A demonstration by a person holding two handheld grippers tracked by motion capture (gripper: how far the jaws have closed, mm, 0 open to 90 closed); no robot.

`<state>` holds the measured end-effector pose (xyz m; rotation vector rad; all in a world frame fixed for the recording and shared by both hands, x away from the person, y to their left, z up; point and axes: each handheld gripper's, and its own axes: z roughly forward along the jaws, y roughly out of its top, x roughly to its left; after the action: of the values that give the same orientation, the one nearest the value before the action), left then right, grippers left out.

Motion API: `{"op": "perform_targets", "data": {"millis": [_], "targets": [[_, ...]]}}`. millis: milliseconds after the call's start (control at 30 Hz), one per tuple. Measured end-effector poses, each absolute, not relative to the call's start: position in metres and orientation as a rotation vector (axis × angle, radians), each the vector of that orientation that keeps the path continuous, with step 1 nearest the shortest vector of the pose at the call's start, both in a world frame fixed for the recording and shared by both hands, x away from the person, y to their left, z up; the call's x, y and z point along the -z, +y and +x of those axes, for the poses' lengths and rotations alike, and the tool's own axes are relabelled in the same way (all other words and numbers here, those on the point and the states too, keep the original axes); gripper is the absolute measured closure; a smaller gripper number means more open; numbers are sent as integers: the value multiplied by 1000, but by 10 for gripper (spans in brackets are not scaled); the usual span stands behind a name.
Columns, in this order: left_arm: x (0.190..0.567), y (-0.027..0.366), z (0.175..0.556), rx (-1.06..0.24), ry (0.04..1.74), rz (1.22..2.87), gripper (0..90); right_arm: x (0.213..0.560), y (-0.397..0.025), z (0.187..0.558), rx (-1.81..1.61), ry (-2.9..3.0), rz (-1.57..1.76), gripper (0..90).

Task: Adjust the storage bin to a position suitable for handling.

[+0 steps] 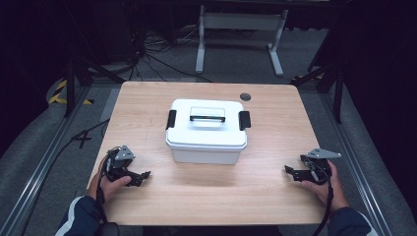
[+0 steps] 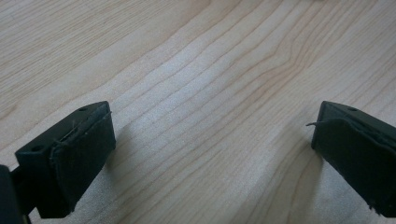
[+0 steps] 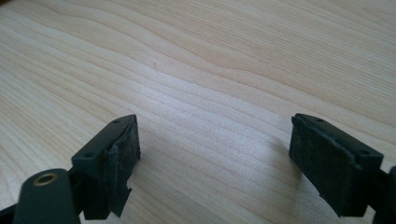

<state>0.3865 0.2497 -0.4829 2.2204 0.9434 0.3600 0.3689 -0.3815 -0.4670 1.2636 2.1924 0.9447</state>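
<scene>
Both the left gripper [image 1: 140,176] and right gripper [image 1: 291,171] sit on the surface [image 1: 206,196] with jaws spread wide and empty, the white box [image 1: 206,132] ahead between them, so uneven grabs at its 2 black latches [image 1: 171,119] could probably skid it sideways.

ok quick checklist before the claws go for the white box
1. Left claw open: ok, jaws stand wide apart in the left gripper view, nothing between them.
2. Right claw open: ok, jaws apart over bare wood in the right gripper view.
3. White box within easy approach: ok, it sits mid-table between both claws, apart from each.
4. Lid seated: ok, it looks flush on the box.
5. Black side latches fastened: cannot tell, too small in the high view.
6. Table between claws and box free of obstacles: ok.
</scene>
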Motion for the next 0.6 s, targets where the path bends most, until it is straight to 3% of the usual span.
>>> {"op": "perform_targets", "data": {"millis": [600], "targets": [[483,250,386,-358,946,2222,3,440,-362,368,-955,2273,1129,257]]}}
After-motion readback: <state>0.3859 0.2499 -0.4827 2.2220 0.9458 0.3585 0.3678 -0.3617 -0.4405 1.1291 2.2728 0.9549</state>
